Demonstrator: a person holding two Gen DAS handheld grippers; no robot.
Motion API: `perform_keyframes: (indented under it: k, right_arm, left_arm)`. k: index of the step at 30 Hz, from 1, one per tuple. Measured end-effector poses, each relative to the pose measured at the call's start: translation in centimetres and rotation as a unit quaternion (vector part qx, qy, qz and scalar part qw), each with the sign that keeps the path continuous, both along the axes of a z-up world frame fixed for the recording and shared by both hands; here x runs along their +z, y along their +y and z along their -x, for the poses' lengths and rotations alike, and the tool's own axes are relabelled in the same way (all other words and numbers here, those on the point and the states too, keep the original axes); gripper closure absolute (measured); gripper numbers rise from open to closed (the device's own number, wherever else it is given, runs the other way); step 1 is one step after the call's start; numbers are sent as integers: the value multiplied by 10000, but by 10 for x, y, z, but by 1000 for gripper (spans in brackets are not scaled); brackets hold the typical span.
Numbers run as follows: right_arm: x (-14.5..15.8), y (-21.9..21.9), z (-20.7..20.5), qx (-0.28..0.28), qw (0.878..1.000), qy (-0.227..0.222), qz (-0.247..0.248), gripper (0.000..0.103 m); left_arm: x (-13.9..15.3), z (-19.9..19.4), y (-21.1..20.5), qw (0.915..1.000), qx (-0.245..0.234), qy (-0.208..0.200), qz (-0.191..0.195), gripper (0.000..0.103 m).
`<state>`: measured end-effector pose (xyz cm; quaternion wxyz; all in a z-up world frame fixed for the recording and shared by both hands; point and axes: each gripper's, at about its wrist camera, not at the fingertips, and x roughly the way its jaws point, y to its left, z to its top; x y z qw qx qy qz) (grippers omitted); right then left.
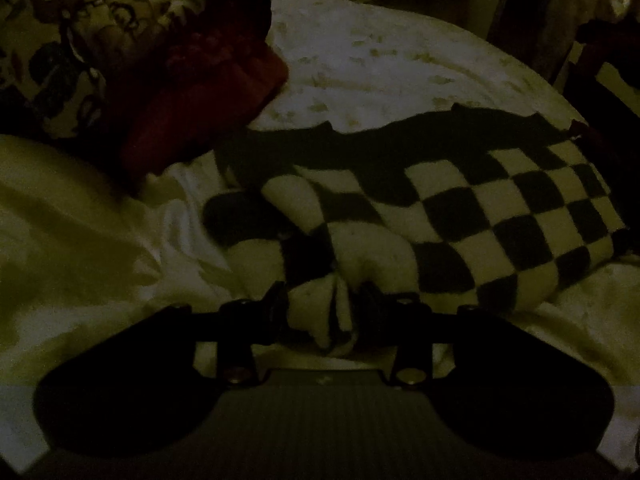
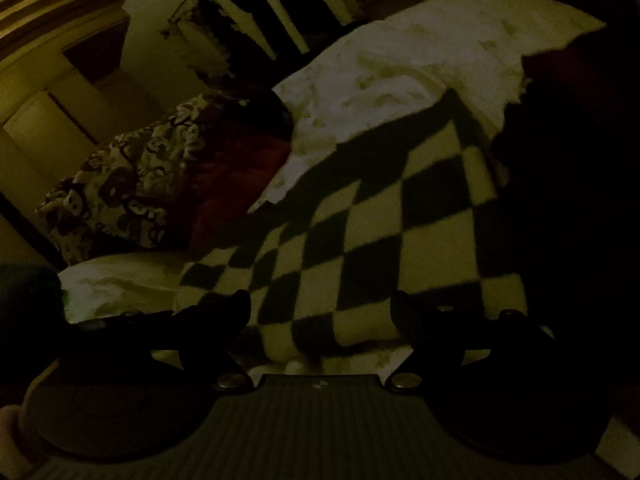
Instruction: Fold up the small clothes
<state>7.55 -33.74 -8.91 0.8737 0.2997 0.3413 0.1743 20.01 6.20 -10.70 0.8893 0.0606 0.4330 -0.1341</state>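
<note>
Folding looks barely begun, as far as these dim views show. Checkered cloth (image 1: 460, 216) lies spread over the pale sheet (image 1: 380, 60), mostly flat toward its far end, with only the near corner bunched and wrinkled. The left gripper (image 1: 324, 308) has its jaws drawn narrow on that bunched corner, a ridge of fabric pinched between the fingers (image 1: 276, 300); so one corner seems secured. The right gripper (image 2: 320, 312) sits at the near edge of the same cloth (image 2: 360, 220) with its jaws wide, the checkered fabric showing between them and neither finger pressing on it, so that grasp is, I judge, not yet made. No crease or doubled layer is visible anywhere on the cloth, so the fold itself is still to do: the right side needs to close on its edge, then both corners must be lifted and carried across. Beyond the cloth a red garment (image 1: 200, 92) and a patterned piece (image 1: 80, 40) lie in a loose heap, apparently unfolded, which suggests more items remain after this one.
</note>
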Motion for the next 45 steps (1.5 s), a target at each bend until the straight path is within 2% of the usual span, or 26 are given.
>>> perform_keyframes:
  k: [2,5,7,8,10,12,13,15,16,18,19,20,21,22,25,27,30,32,35,37,39,41,43,45]
  right_arm:
    - [-3,1,1,-16,10000,38,-65,0]
    - [-7,2,2,-28,9999,91,-66,0]
    - [-8,2,4,-38,9999,111,-84,0]
    - [-8,2,5,-41,9999,109,-91,0]
    - [-8,1,5,-43,9999,81,-92,0]
    - [-8,-1,7,-81,9999,55,-72,0]
    - [-8,-2,8,-122,9999,40,-54,0]
    - [-10,-6,7,-156,9998,66,-60,0]
    - [-11,-6,6,-162,9998,80,-93,0]
    - [-11,-6,6,-220,9997,79,-90,0]
    - [-9,-7,6,-229,9997,54,-67,0]
    - [-5,-9,7,-252,9997,-16,-15,0]
    - [0,-13,7,-293,9995,-97,59,0]
    - [6,-16,6,-314,9993,-159,152,0]
    - [24,-35,1,-463,9980,-299,324,0]
    - [32,-51,-4,-564,9978,-271,240,0]
    - [33,-69,-4,-738,9971,-176,-77,0]
    - [30,-72,1,-729,9972,-124,-149,0]
    - [23,-75,11,-728,9971,-98,-178,0]
    - [19,-83,16,-730,9970,-25,-248,0]
    - [17,-94,19,-750,9968,50,-273,0]
    - [18,-104,21,-784,9966,54,-235,0]
    - [21,-113,21,-833,9963,16,-204,0]
    - [22,-120,21,-884,9959,-11,-168,0]
  left_arm:
    - [-1,3,-2,10000,-57,-21,-56,79]
    - [-1,3,1,10000,29,32,6,87]
    - [7,5,11,9996,202,52,185,90]
    - [13,6,17,9994,285,30,187,98]
    - [24,15,26,9986,480,-164,-140,103]
    - [31,24,39,9950,741,-365,-565,103]
    - [30,23,45,9945,835,-315,-553,103]
    - [29,21,49,9962,824,-141,-232,103]
    - [31,22,45,9970,744,-156,-142,99]
    - [39,25,29,9989,430,-175,64,74]
    - [43,29,19,9992,304,-208,133,39]
    - [48,34,8,9992,187,-326,150,12]
    - [52,40,-4,9987,29,-489,139,5]
    - [57,47,-17,9977,-166,-647,116,3]
    - [62,64,-67,9923,-912,-802,227,3]
    - [55,70,-105,9859,-1421,-854,215,3]
    - [34,79,-170,9738,-1947,-1083,-464,10]
    - [19,84,-213,9566,-2436,-1298,-933,25]
    - [1,95,-257,9340,-2851,-1573,-1472,27]
    - [-8,98,-277,9238,-3135,-1575,-1535,27]
    - [-22,100,-296,9119,-3282,-1673,-1809,27]
    - [-36,99,-310,8966,-3329,-1925,-2195,27]
    - [-45,95,-321,8867,-3356,-2079,-2404,29]
    - [-55,90,-333,8753,-3470,-2083,-2647,46]
